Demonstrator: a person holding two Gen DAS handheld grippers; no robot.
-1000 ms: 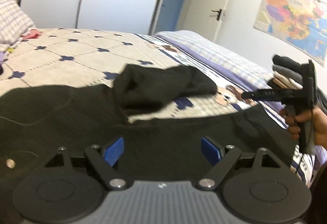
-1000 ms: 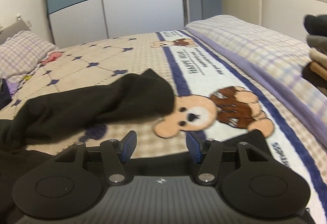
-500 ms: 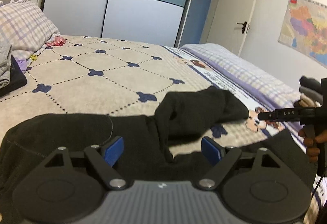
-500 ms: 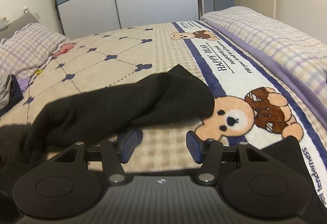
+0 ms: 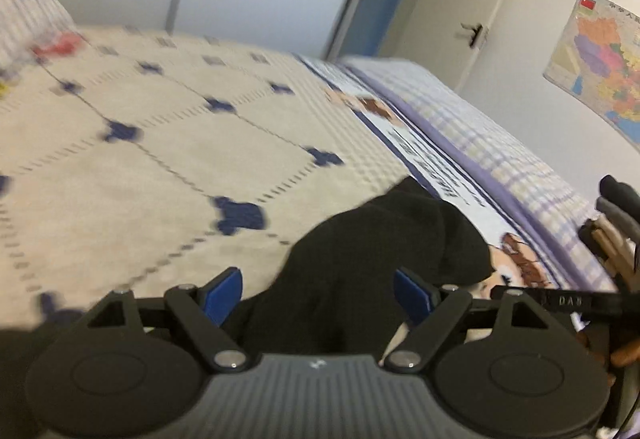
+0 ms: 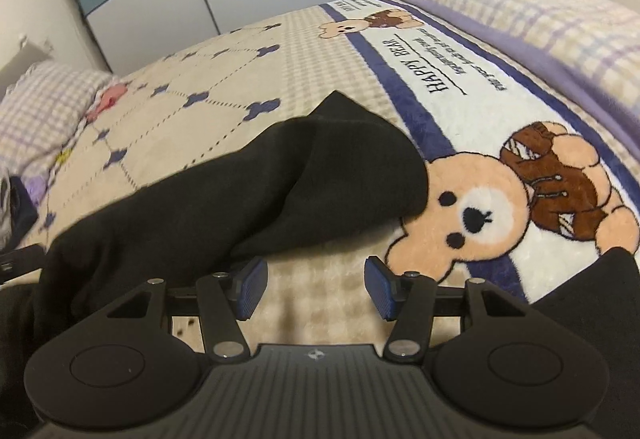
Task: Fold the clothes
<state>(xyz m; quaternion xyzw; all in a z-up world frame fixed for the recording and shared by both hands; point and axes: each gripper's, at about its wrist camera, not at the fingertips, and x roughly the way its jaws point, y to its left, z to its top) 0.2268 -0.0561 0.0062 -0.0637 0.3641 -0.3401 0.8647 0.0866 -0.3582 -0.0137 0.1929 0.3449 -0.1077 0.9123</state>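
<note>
The black garment (image 6: pixel 248 199) lies spread on the bedspread (image 6: pixel 328 71), one sleeve lying loose across it, so folding looks barely begun. The left gripper (image 5: pixel 318 291) gapes wide and the right gripper (image 6: pixel 314 285) stands half-open; neither holds anything.

Ahead of my right gripper (image 6: pixel 316 289) was bare bedspread (image 6: pixel 332 291); the black sleeve (image 6: pixel 248 195) blocked front-left.
</note>
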